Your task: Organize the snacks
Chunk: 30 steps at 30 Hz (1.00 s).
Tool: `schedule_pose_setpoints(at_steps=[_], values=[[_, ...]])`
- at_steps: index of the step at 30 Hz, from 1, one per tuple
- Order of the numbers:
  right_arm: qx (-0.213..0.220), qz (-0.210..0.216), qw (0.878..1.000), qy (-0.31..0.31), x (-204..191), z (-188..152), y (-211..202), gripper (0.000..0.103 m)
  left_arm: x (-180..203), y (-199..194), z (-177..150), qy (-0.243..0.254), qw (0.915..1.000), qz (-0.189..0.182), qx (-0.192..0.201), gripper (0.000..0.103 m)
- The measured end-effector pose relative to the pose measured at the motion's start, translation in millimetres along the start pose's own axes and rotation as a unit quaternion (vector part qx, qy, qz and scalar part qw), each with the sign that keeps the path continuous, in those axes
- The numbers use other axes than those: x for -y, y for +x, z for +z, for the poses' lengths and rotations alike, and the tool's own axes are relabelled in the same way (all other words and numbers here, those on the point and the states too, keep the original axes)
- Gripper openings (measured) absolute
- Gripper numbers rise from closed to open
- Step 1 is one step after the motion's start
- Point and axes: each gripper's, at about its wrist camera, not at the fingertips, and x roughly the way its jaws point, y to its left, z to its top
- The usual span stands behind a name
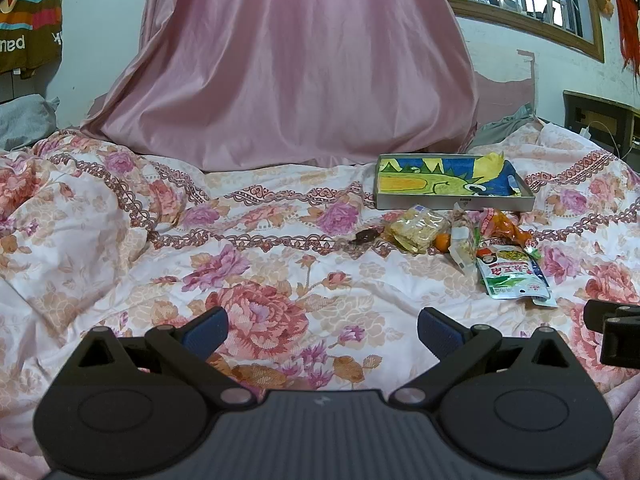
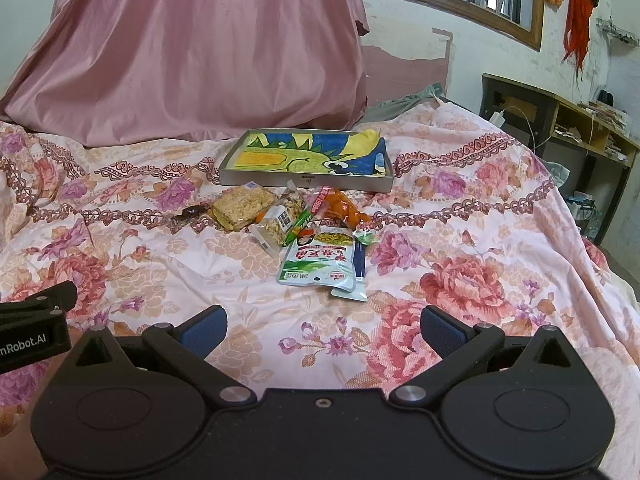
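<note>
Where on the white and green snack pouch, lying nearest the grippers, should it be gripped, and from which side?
Probably by the near bottom edge of the white and green pouch, approached from the camera side by the open right gripper. The pouch lies flat on the floral bedspread, that edge faces the gripper, and other snacks crowd its far end.

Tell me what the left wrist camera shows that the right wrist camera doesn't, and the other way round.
Only the left wrist view shows the striped hanging cloth on the wall at far left. Only the right wrist view shows the wooden desk beside the bed. Both show the tray, the snack pile with the green and white packet, the pink curtain, and open, empty grippers.
</note>
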Motion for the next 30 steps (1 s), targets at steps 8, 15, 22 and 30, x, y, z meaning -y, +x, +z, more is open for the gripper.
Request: schedule_pose_setpoints(at_steps=[8, 15, 22, 30], values=[[0.0, 0.0, 1.0, 0.001, 0.1, -0.4, -1.0, 0.103, -2.3, 2.4, 0.0, 0.002, 1.0, 0.001, -0.001, 0.103], [-0.002, 0.001, 1.0, 0.002, 0.2, -0.4, -0.1, 0.103, -0.8, 2.3, -0.4, 0.003, 1.0, 0.001, -0.001, 0.103], [-0.005, 0.005, 1.0, 0.003, -3.8, -2.2, -0.1, 0.103, -1.2, 4.0, -4.8, 0.004, 1.0, 0.004, -0.004, 0.103], [-0.012, 0.018, 1.0, 0.013, -1.1, -2.1, 7.0, 0.103, 0.2, 10.2, -7.1, 0.011, 0.9998, 0.01, -0.015, 0.103]])
